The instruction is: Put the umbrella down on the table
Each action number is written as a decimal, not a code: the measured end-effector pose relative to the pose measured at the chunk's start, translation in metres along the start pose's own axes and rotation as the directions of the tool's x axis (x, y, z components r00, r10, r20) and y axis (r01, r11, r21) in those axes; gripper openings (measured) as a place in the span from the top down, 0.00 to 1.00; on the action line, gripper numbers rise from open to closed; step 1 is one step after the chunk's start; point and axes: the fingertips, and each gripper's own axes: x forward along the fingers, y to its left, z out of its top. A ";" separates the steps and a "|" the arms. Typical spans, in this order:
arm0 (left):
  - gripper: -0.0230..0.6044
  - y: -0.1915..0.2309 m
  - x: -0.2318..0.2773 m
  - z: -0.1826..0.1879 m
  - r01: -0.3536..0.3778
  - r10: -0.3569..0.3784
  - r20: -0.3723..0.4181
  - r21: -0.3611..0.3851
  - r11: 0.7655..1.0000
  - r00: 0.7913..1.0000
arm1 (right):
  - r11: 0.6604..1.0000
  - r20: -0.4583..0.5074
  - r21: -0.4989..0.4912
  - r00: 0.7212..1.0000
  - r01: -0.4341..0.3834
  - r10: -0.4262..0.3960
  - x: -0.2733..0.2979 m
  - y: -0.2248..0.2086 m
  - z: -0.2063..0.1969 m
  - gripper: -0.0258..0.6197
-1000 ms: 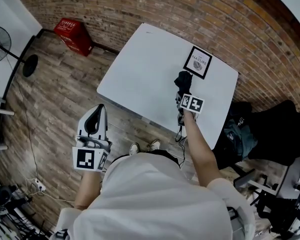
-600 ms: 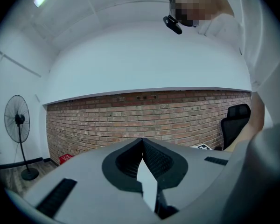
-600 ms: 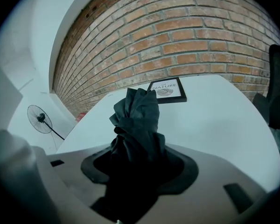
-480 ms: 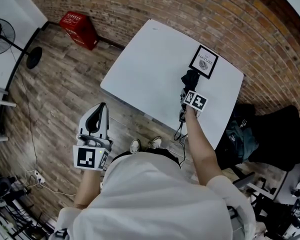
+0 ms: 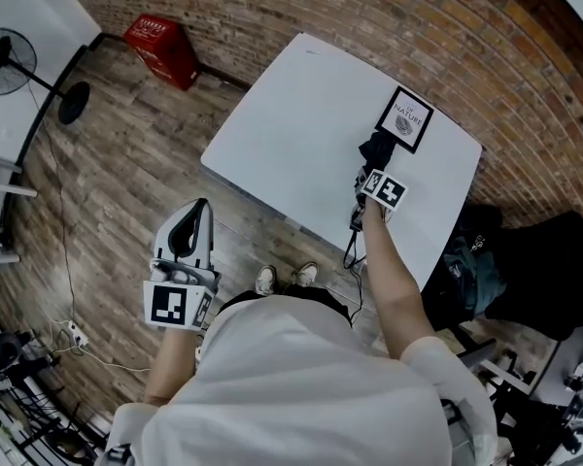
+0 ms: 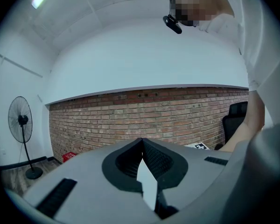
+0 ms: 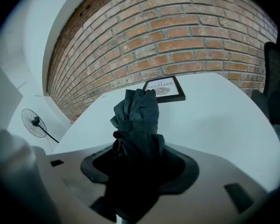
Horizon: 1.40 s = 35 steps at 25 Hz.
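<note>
Your right hand-held gripper (image 7: pixel 140 154) has the folded dark umbrella (image 7: pixel 136 118) between its jaws. The jaws are easing apart, though the bunched cloth fills the gap and the pads look pressed against it. The umbrella's near end drops out of sight into the dark hollow between the jaws, so you cannot make out its handle.

From your head camera, the umbrella (image 5: pixel 374 149) sits over the white desk (image 5: pixel 291 134), its far tip just short of the framed picture (image 5: pixel 406 120). The gripper's marker cube covers its near part, and no view settles whether the cloth rests on the desk or hangs just above it.

Your left hand-held gripper (image 6: pixel 142 143) is held off the desk over the wooden floor (image 5: pixel 117 192), with its jaws closed together at the tips and nothing between them. A standing fan (image 6: pixel 19 121) shows beyond it.
</note>
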 end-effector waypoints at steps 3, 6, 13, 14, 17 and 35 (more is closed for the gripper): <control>0.93 -0.001 -0.002 0.000 0.000 0.000 0.000 0.003 1.000 1.000 | 1.000 0.018 -0.014 1.000 0.001 -0.001 -0.002 0.003 0.004 0.58; 0.93 -0.001 -0.003 0.000 0.001 -0.001 -0.001 0.003 1.000 1.000 | 1.000 0.012 -0.022 1.000 -0.002 0.002 0.000 0.004 0.005 0.57; 0.93 -0.001 -0.001 -0.003 0.017 -0.017 0.000 -0.006 1.000 1.000 | 0.994 -0.054 -0.092 0.997 -0.067 0.062 0.003 0.018 -0.001 0.45; 0.93 -0.002 0.000 -0.003 0.021 -0.021 0.002 -0.008 1.000 1.000 | 0.993 -0.056 -0.101 0.996 -0.068 0.063 0.001 0.019 -0.003 0.44; 0.93 -0.003 0.001 -0.005 0.032 -0.032 0.008 -0.019 0.999 0.999 | 0.987 -0.059 -0.147 0.997 -0.057 0.048 -0.005 0.020 -0.013 0.43; 0.93 -0.010 0.002 -0.003 0.126 -0.124 0.057 -0.046 0.991 0.991 | 0.979 0.001 -0.201 0.999 -0.034 0.035 -0.054 0.025 -0.021 0.42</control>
